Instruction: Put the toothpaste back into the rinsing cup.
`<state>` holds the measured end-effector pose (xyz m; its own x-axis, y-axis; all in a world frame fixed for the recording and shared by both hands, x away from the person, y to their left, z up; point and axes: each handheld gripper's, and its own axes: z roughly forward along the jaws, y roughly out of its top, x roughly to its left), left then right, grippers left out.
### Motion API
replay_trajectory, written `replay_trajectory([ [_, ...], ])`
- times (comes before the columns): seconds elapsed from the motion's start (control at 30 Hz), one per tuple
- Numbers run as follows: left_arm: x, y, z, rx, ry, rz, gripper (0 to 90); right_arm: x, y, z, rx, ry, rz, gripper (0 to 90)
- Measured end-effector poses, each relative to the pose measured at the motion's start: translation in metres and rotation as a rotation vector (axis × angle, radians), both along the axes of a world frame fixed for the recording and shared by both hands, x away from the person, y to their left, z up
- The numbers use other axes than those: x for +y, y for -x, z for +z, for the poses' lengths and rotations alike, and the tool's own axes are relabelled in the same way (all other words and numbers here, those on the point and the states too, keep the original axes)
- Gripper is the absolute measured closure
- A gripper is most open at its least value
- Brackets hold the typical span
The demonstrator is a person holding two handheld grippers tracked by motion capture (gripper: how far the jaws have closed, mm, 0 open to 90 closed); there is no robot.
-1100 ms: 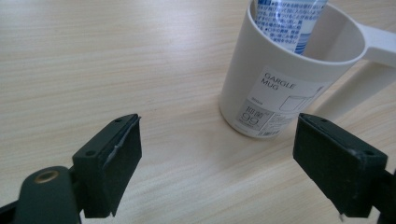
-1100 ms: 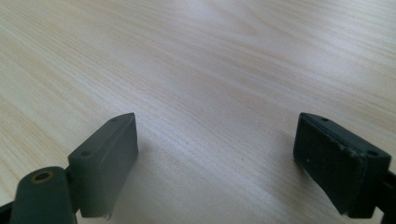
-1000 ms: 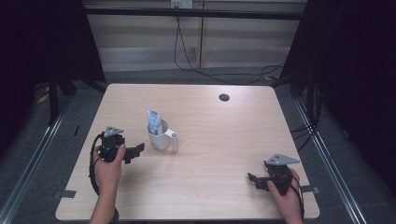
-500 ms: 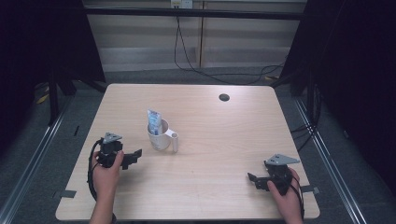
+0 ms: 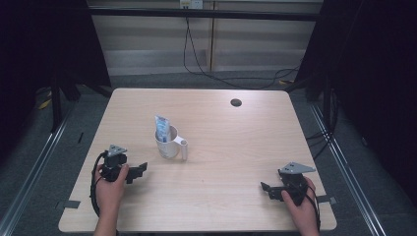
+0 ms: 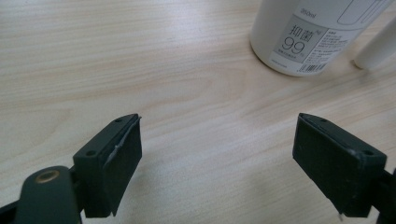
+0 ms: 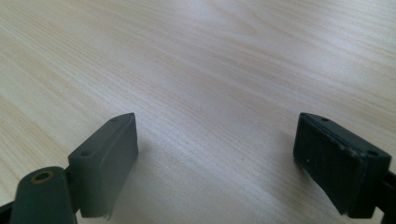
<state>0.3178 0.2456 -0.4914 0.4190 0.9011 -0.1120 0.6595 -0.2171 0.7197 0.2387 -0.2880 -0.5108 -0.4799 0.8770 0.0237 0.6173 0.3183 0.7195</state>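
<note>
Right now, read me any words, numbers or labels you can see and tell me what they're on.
"抑菌" on the label of the white cup
"99", large, just below it on that label
"350ml" near the cup's top edge, faint
Fine print and a barcode beside the "99": too small to read
Blue packet standing in the cup: print too blurred to read

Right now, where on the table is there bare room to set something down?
Bare wood lies between the mug and the right gripper, and across the far side up to the dark hole. The tightest spot is between the left gripper and the mug.
</note>
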Motion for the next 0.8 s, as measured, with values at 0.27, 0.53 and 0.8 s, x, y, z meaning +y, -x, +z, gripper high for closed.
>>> replay_trajectory([
  [0.27, 0.0, 0.004, -0.009, 0.017, -0.029, -0.006, 15.8, 0.0, 0.0, 0.0, -0.001, 0.0, 0.0, 13.4],
  [0.53, -0.001, 0.006, -0.013, 0.006, -0.069, -0.029, 15.7, 0.0, 0.0, 0.0, -0.001, 0.0, 0.0, 13.4],
  [0.8, -0.001, 0.009, -0.018, -0.041, -0.09, -0.057, 13.3, 0.0, 0.0, 0.0, 0.0, 0.0, 0.0, 13.4],
])
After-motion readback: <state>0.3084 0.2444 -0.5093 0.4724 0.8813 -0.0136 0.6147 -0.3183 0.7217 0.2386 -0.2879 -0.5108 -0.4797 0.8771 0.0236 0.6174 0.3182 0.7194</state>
